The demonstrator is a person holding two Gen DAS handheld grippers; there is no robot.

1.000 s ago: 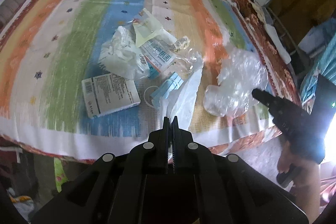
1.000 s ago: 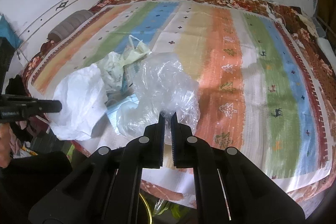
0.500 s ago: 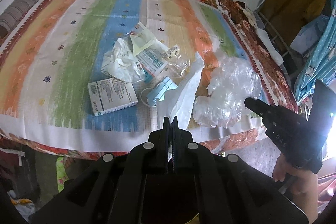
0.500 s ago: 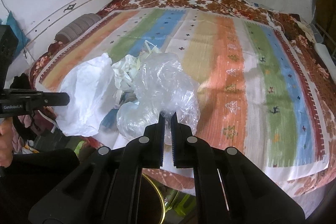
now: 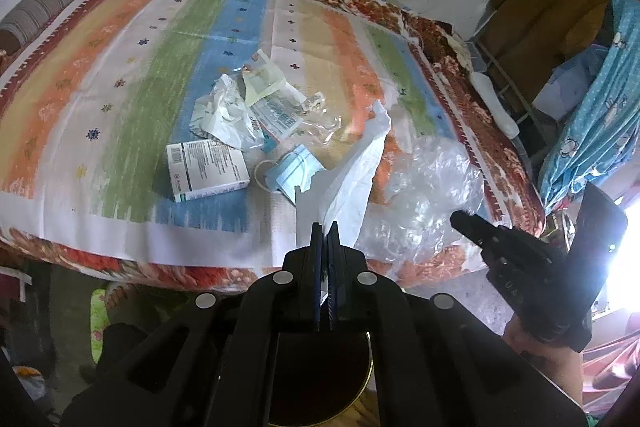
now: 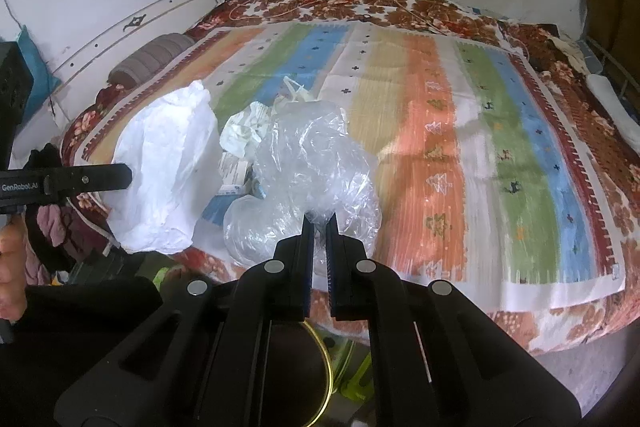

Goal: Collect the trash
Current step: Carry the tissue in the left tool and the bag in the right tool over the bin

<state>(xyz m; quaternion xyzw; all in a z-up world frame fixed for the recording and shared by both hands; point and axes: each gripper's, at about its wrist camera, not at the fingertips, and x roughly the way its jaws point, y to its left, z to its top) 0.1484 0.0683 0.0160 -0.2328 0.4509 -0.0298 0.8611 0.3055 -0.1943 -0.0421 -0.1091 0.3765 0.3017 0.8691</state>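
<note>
Striped bed (image 5: 120, 75), near edge: left fingers (image 5: 325, 227) pinching white bag (image 5: 356, 183); right fingers (image 6: 319, 223) clamping clear bag (image 6: 316, 163). Light, limp, slippery; best gripped at bunched folds.

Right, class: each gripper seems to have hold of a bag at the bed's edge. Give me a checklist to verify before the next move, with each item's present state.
1. Left gripper shut on white bag: ok.
2. Right gripper shut on clear plastic bag: ok.
3. Loose trash bagged: not ok; the medicine box, face mask and crumpled wrappers lie on the bedspread.
4. White bag's mouth open: cannot tell.
5. The two grippers apart: ok.
</note>
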